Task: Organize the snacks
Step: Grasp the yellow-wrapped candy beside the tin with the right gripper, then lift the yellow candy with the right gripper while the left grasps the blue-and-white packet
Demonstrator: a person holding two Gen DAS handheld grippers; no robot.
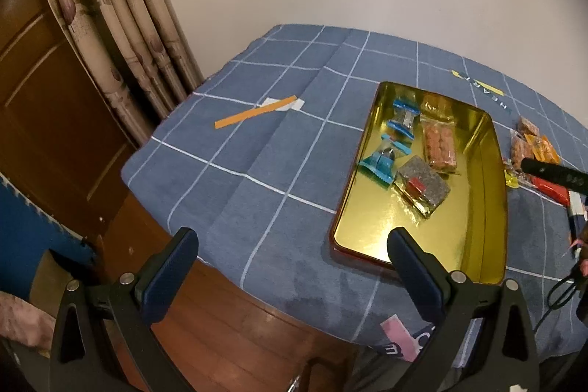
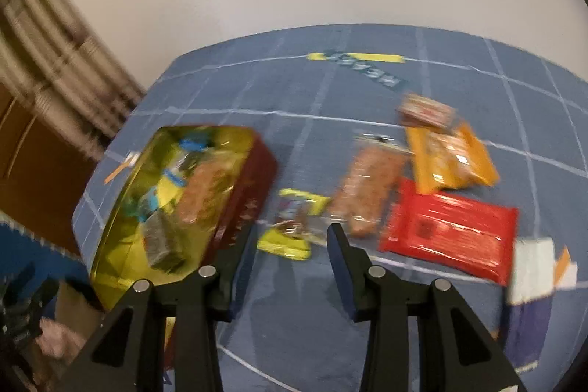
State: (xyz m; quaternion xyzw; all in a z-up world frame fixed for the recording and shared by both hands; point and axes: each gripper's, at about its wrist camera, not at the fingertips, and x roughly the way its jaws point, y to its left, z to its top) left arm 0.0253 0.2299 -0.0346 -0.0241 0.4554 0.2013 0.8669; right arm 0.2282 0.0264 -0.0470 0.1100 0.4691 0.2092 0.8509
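Observation:
A gold-lined tin (image 1: 488, 208) with red outer walls sits on the blue checked cloth. In it lie blue-wrapped candies (image 1: 386, 157), a grey packet (image 1: 422, 188) and an orange biscuit pack (image 1: 439, 146). My left gripper (image 1: 294, 248) is open and empty, near the tin's near left corner. In the blurred right wrist view the tin (image 2: 253, 179) is at left. My right gripper (image 2: 292, 234) is open and empty, just short of a yellow snack packet (image 2: 290, 226). Beyond lie a brown biscuit pack (image 2: 371, 186), a red packet (image 2: 448, 230) and an orange packet (image 2: 452, 160).
An orange paper strip (image 1: 253, 116) lies on the cloth at the far left. Curtain (image 1: 121, 24) and a wooden door (image 1: 44, 120) stand left of the table. The table edge falls off to a wooden floor (image 1: 228, 318) below my left gripper. A white card (image 2: 533, 267) lies at right.

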